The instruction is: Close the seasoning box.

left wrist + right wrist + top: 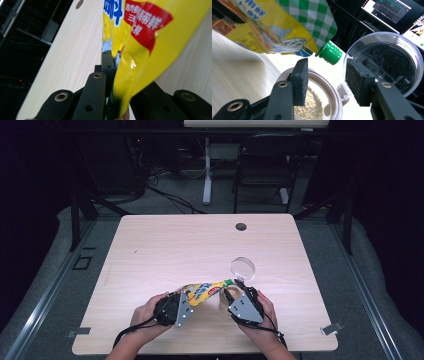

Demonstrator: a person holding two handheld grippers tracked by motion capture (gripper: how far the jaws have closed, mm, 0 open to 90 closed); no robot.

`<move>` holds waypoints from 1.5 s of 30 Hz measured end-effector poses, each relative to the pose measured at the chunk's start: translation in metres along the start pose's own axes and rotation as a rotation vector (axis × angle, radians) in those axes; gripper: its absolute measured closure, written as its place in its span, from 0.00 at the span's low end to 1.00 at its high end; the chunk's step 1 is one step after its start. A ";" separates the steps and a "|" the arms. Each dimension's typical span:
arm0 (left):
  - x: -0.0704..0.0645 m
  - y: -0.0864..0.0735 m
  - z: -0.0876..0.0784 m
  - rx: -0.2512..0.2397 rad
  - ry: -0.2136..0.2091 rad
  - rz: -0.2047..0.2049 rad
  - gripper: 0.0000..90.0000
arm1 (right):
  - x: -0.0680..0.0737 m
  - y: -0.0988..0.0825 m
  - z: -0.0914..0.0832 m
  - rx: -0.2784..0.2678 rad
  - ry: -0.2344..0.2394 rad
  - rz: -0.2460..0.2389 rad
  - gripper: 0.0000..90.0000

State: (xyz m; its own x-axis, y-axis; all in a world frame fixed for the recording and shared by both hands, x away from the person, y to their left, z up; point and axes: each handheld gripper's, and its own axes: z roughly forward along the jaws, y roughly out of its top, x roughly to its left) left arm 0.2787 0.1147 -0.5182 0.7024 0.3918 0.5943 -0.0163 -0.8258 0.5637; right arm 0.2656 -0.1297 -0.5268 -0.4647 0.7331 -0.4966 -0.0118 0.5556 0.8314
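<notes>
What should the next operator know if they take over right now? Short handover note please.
Left gripper: shut on the yellow pouch, holding it tilted off the table.
Right gripper: open, fingers either side of the jar rim, not pressing it; green cap just beyond them.
Jar: open, hinged clear lid flipped back, granules part-way up inside.
Done: jar open, pouch raised with spout over it.
Left: cap looks screwed on, so probably unscrew it, pour, then close jar.
</notes>
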 end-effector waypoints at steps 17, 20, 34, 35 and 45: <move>0.026 -0.035 0.007 -0.105 -0.132 -0.366 0.95 | -0.004 -0.001 -0.001 0.000 0.001 0.022 0.59; 0.029 -0.038 0.007 -0.116 -0.144 -0.404 0.95 | -0.004 -0.001 -0.001 -0.002 0.003 0.028 0.59; 0.038 -0.061 0.010 -0.140 -0.188 -0.575 0.93 | -0.007 0.000 -0.001 -0.001 0.021 0.063 0.59; 0.039 -0.062 0.009 -0.142 -0.195 -0.588 0.93 | -0.007 0.000 -0.001 -0.002 0.020 0.063 0.59; 0.039 -0.069 0.008 -0.155 -0.206 -0.623 0.88 | -0.008 0.000 -0.001 0.001 0.023 0.067 0.59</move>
State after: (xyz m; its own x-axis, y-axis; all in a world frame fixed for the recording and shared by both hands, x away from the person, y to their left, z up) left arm 0.3129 0.1839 -0.5380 0.7346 0.6783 0.0187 0.3445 -0.3967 0.8509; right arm 0.2682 -0.1362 -0.5226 -0.4848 0.7596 -0.4336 0.0211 0.5058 0.8624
